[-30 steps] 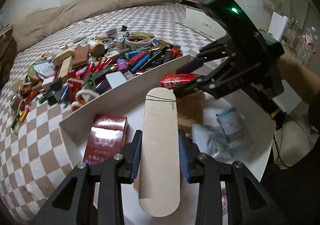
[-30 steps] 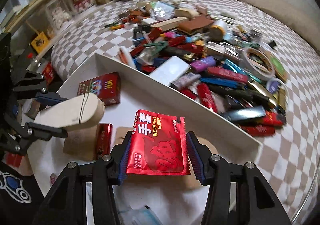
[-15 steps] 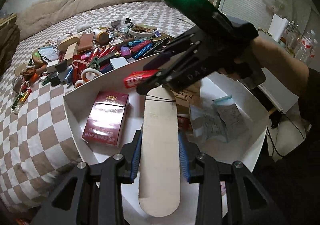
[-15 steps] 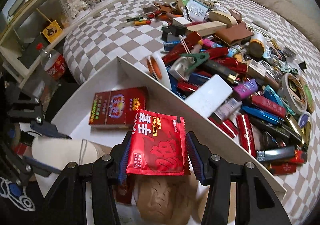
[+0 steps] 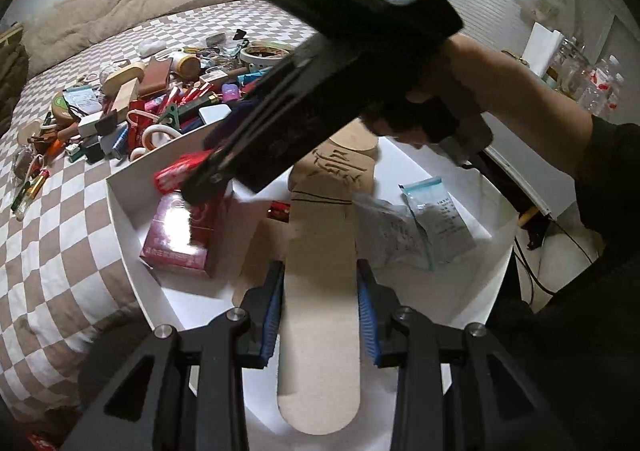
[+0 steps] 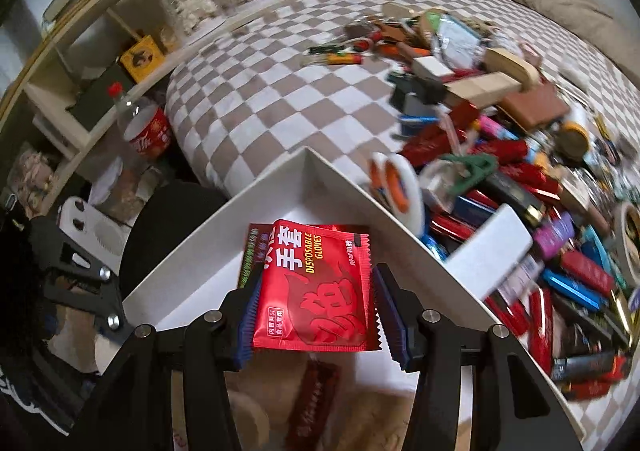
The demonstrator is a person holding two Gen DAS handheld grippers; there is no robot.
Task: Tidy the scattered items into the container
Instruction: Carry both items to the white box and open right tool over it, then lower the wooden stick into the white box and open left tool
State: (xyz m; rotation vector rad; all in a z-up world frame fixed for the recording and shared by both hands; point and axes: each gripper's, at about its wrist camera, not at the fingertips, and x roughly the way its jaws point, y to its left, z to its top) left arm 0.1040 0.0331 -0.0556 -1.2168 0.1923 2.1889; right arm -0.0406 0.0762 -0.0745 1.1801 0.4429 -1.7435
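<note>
I am clamping my left gripper on a pale wooden board over the white container, and my right gripper on a red glove packet above it; beyond its far wall, scattered items are lying on the checkered bed.

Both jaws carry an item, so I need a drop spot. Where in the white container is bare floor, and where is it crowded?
Inside the white container, bare floor shows in the corner beyond the red glove packet, and near the plastic bags toward the near rim. The middle is crowded: red box, cardboard, small red pack. The checkered bed beyond the far wall is piled.
</note>
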